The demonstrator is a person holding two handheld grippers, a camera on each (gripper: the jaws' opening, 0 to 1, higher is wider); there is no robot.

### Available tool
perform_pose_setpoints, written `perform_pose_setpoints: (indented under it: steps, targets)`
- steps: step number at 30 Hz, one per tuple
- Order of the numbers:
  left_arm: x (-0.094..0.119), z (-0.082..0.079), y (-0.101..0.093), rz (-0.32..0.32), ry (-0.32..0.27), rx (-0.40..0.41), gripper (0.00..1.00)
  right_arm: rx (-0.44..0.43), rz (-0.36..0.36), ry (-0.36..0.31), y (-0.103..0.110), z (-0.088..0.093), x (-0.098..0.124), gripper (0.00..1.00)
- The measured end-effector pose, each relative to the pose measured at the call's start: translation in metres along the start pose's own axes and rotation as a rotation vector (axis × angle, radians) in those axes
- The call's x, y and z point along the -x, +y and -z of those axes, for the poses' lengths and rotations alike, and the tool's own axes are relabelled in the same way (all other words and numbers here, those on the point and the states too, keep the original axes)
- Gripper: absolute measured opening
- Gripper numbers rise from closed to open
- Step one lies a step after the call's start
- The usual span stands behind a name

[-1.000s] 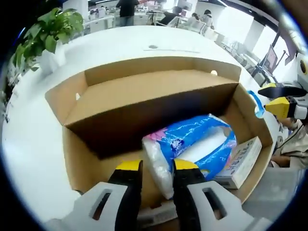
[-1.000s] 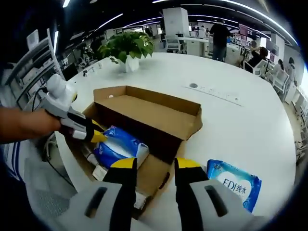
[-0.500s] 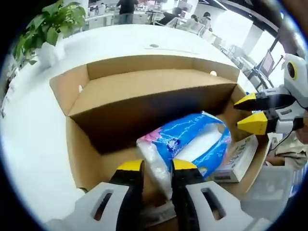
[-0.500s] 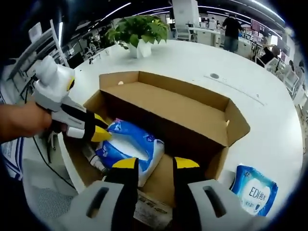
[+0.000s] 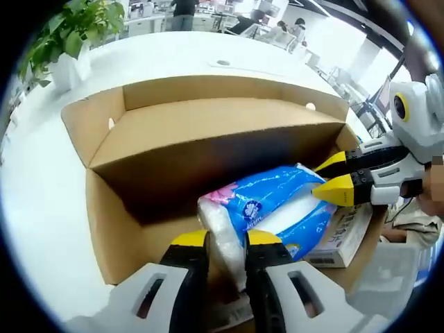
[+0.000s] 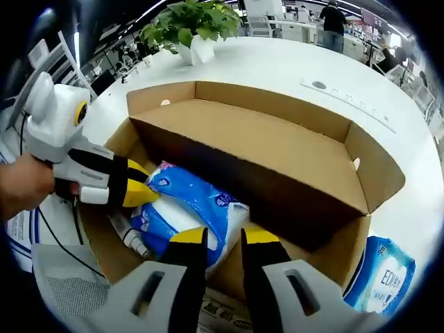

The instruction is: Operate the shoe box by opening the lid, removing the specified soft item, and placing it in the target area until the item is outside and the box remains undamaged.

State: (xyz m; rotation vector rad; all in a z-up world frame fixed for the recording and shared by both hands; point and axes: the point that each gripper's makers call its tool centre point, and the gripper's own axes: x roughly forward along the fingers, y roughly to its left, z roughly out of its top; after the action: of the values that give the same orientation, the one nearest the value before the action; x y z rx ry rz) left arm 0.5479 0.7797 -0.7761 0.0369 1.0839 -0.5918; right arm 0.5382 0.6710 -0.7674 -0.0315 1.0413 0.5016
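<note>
An open cardboard shoe box lies on a white table, its lid flap folded down inside. In it lies a soft blue tissue pack. My left gripper is shut on the pack's near white-and-pink end, and in the right gripper view it reaches in from the left. My right gripper has its jaws narrowed on the pack's opposite end. In the left gripper view its yellow tips press on that end from the right.
A white flat carton lies in the box beside the pack, and a small tube near the left gripper. A blue wipes pack rests on the table outside. A potted plant stands farther off. People stand far behind.
My right gripper moved from above the table down into the box, and its jaws narrowed on the pack's far end. The left gripper kept its hold.
</note>
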Motion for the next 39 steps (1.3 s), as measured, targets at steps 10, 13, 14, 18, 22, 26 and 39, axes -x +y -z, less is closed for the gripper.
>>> perform_pose_setpoints:
  steps: [10,13,14,18,22,26,39]
  targets:
    - [-0.005,0.001,-0.004,0.001,0.040,-0.029,0.16,-0.009,0.017,0.028,-0.004,0.006,-0.004,0.04]
    - [-0.004,0.001,-0.004,-0.016,0.043,-0.053,0.13,-0.002,0.020,0.029,-0.003,0.007,-0.003,0.00]
    - [-0.003,0.001,-0.004,-0.019,0.041,-0.060,0.12,0.002,0.022,0.026,-0.004,0.007,-0.003,0.00]
    - [0.003,-0.002,-0.008,-0.008,0.028,-0.053,0.05,0.010,0.024,0.024,-0.001,0.008,0.003,0.00]
    - [0.010,-0.003,-0.011,-0.005,0.018,-0.060,0.03,0.009,0.023,-0.006,0.000,0.001,0.009,0.00]
    - [0.022,-0.011,-0.013,-0.008,-0.005,-0.062,0.02,0.008,0.019,-0.038,0.003,-0.009,0.020,0.00]
    - [0.059,-0.041,-0.040,0.011,-0.065,-0.101,0.02,0.006,0.041,-0.142,0.001,-0.030,0.071,0.00]
